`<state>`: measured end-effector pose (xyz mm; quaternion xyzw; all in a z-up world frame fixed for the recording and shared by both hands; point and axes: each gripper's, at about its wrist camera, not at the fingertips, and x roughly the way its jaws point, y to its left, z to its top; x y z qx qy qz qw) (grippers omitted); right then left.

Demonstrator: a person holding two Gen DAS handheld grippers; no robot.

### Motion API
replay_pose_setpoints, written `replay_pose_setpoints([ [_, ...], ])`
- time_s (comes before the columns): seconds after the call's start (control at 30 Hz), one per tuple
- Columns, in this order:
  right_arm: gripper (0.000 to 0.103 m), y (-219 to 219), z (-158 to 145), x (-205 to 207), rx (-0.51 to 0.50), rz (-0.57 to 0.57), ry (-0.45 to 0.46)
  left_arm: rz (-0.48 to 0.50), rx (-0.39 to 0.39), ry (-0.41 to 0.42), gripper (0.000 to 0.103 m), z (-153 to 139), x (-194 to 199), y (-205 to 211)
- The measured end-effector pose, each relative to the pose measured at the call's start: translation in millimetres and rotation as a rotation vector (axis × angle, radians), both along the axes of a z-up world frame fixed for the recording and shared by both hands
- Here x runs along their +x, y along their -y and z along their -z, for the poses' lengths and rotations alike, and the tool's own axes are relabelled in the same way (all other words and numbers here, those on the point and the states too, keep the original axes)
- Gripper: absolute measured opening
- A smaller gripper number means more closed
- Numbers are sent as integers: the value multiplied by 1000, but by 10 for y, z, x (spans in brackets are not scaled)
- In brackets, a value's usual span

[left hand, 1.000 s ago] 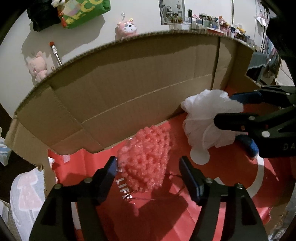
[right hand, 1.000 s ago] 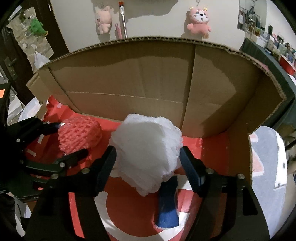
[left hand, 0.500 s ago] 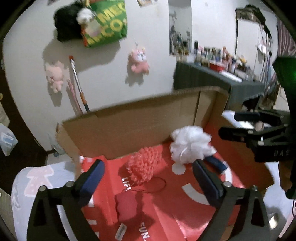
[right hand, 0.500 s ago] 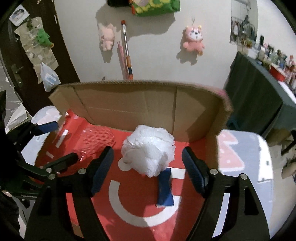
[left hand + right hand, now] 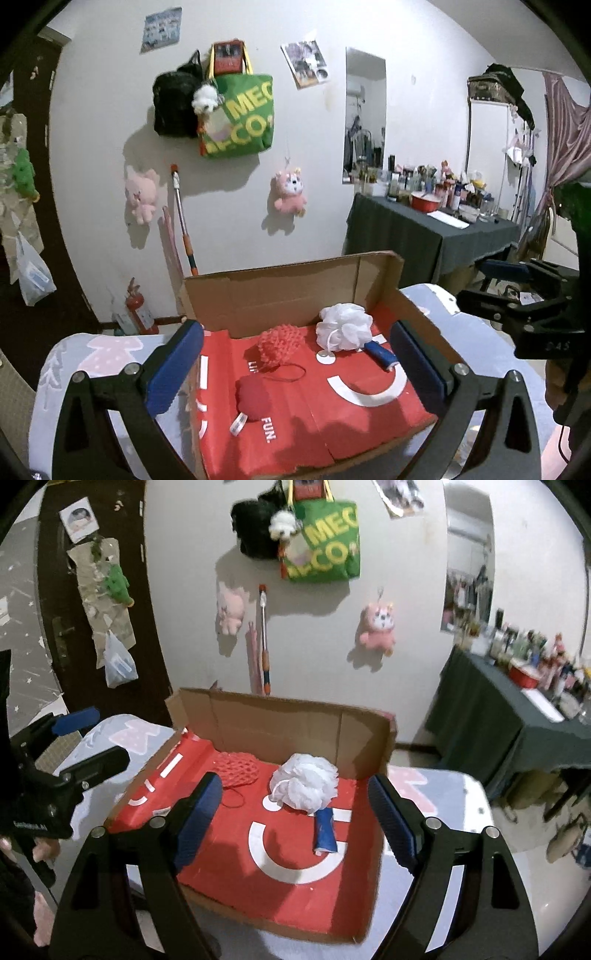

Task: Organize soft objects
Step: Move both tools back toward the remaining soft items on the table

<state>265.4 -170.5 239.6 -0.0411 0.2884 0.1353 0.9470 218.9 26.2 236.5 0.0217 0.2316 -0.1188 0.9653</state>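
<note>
- Left wrist view: the near edge of the cardboard box (image 5: 291, 291) is cut off behind the left gripper (image 5: 295, 354); only part of the right gripper (image 5: 517, 291) shows at the right edge.
- Right wrist view: a red net pouf (image 5: 236, 771) is partly hidden behind the right gripper's (image 5: 295, 812) left finger; a dark red cushion (image 5: 253, 397) shows in the left view only.
- Count: one box, four soft things, two grippers.
- Box contents: red net pouf (image 5: 279, 343) and white mesh pouf (image 5: 345, 326) side by side near the back wall; a blue roll (image 5: 380, 356) just beside the white pouf (image 5: 304, 782); the cushion nearer the front. All rest on the red floor.
- Grippers: both have just been opening; each stands wide, with nothing between its fingers, clear of the box contents.
- Wall behind: two pink plush toys (image 5: 290, 190) hang there, with a green bag (image 5: 240, 114).
</note>
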Motion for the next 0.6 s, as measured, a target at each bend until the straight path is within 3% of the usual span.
replay_pose_setpoints([
  [0.3, 87, 41, -182, -822, 3, 22, 149, -10, -11, 125, 103, -100, -765, 25],
  [0.6, 90, 85, -45, -1643, 34, 23, 257, -17, -24, 238, 103, 20, -1498, 101],
])
